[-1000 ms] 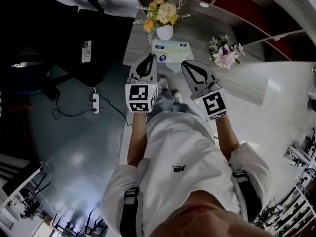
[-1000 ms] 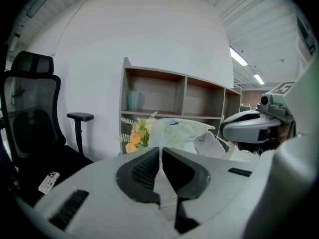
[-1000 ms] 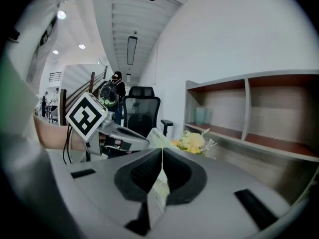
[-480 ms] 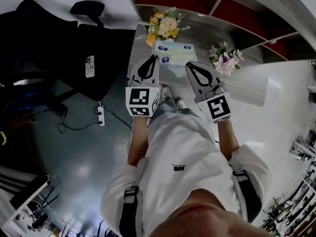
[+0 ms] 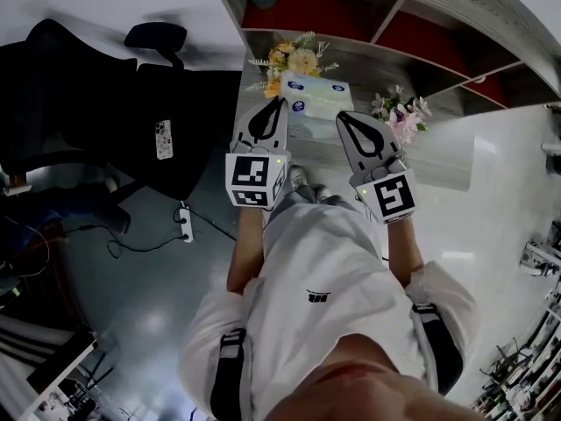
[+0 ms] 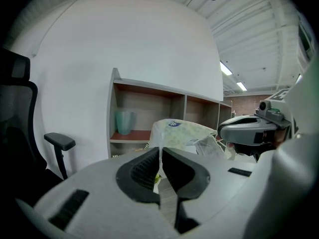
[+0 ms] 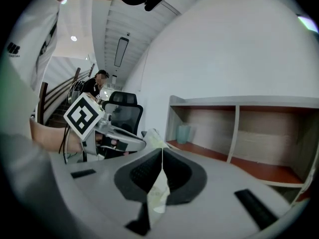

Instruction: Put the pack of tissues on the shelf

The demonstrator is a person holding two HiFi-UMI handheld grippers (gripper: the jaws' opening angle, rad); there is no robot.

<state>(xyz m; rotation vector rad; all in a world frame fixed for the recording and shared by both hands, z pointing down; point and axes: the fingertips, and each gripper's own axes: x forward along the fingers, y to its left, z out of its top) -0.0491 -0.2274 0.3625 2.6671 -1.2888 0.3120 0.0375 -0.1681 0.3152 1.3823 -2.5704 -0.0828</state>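
Note:
The pack of tissues, pale green and white with blue logos, hangs between my two grippers just in front of the shelf. My left gripper is shut on the wrapper's left edge. My right gripper is shut on its right edge. In the left gripper view the pack bulges beyond the closed left gripper, with the shelf behind. A flap of the pack's wrapper is pinched in the right gripper in the right gripper view.
A vase of yellow flowers and a bunch of pink flowers stand on the grey table under the shelf. A teal cup sits in the left compartment. A black office chair, a phone and a power strip lie to the left.
Both grippers have moved forward toward the shelf with the pack between them. The pack now sits beside the yellow flowers, closer to the shelf's lower compartments.

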